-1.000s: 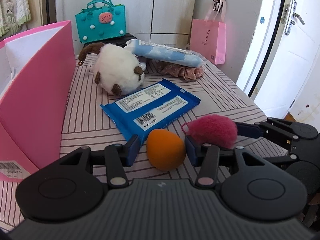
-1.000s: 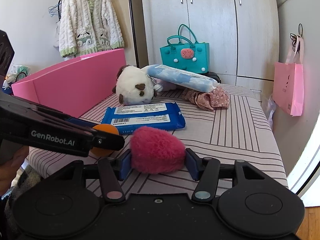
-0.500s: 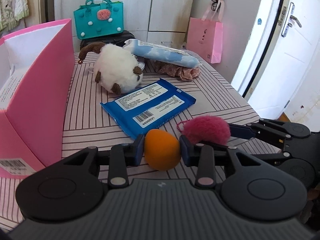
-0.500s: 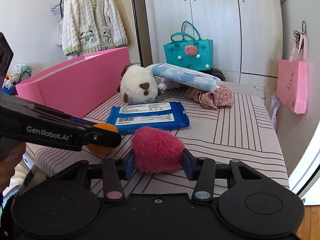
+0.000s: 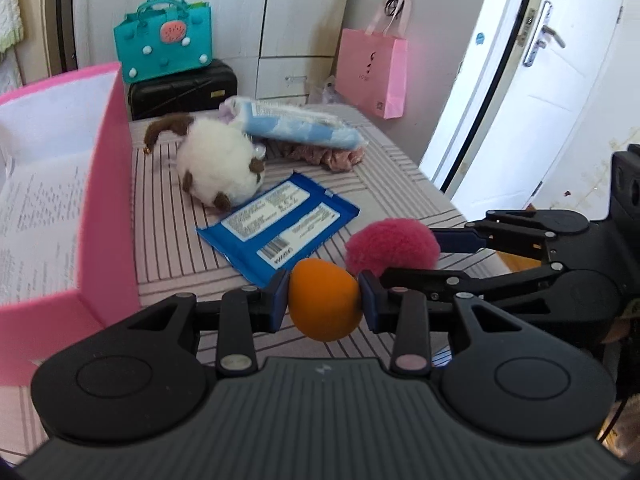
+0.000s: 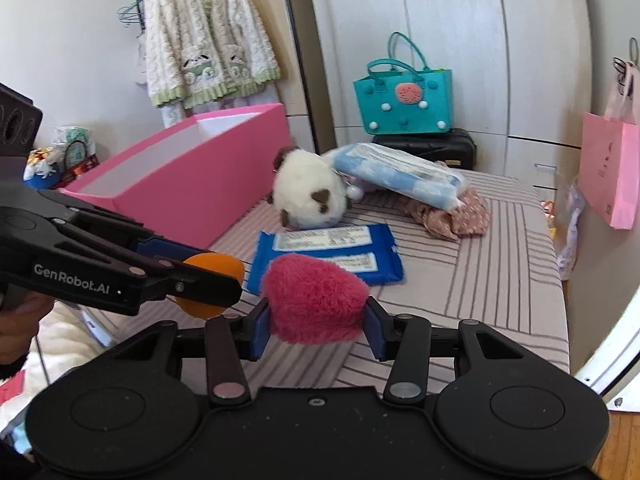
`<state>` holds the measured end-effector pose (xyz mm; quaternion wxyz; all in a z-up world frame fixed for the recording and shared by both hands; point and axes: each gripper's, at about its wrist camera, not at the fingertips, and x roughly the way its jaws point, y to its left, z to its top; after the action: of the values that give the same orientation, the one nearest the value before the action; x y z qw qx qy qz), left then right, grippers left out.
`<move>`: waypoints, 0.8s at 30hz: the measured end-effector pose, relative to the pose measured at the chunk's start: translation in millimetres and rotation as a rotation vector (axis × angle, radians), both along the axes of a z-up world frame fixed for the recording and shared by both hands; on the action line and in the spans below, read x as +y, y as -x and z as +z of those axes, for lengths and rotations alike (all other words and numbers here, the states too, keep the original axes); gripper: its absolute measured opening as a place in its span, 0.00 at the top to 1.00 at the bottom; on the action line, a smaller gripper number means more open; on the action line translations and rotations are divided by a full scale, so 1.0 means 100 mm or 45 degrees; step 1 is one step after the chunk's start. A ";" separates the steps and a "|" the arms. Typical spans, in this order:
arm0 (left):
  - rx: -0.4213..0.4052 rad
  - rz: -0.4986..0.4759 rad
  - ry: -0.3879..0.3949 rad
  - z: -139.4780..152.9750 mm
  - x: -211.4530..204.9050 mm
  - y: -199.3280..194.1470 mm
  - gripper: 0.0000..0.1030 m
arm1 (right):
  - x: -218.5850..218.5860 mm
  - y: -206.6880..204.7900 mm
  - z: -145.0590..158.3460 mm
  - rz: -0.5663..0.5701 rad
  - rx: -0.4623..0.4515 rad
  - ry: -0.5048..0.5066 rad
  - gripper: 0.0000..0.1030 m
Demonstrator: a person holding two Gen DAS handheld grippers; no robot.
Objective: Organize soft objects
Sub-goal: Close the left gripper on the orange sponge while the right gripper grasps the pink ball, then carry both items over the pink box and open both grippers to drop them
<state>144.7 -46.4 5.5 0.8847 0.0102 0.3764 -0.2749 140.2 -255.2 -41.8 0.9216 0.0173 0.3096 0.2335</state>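
My left tongs (image 5: 323, 305) squeeze an orange sponge (image 5: 324, 304); my right tongs (image 6: 317, 322) squeeze a pink pompom (image 6: 316, 302). Either soft piece could slip free before reaching the pink box (image 5: 108, 216).

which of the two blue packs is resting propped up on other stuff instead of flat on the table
The pale blue cloud-print soft pack at the back: it lies tilted across the floral cloth. The dark blue wipes pack lies flat.

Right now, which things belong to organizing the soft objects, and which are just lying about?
Job:
- orange sponge, in left gripper
- pink pompom, in right gripper
- plush toy
- wipes pack
- pink box

Lying about:
- teal bag
- hanging cardigan
- pink gift bag
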 end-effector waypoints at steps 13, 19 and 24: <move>-0.094 0.012 0.046 0.58 0.52 0.08 0.65 | 0.30 -0.09 0.63 0.162 -0.046 -0.035 0.49; -0.112 0.074 0.051 0.83 0.84 -0.02 0.65 | 0.60 -0.25 0.96 0.247 -0.118 0.018 0.49; -0.128 0.155 0.029 1.00 1.09 -0.19 0.65 | 0.85 -0.48 1.17 0.308 -0.149 0.032 0.49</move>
<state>164.2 62.9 105.6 0.9176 -0.0088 0.3282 -0.2238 188.0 -170.2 74.9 0.9034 -0.0453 0.2581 0.3396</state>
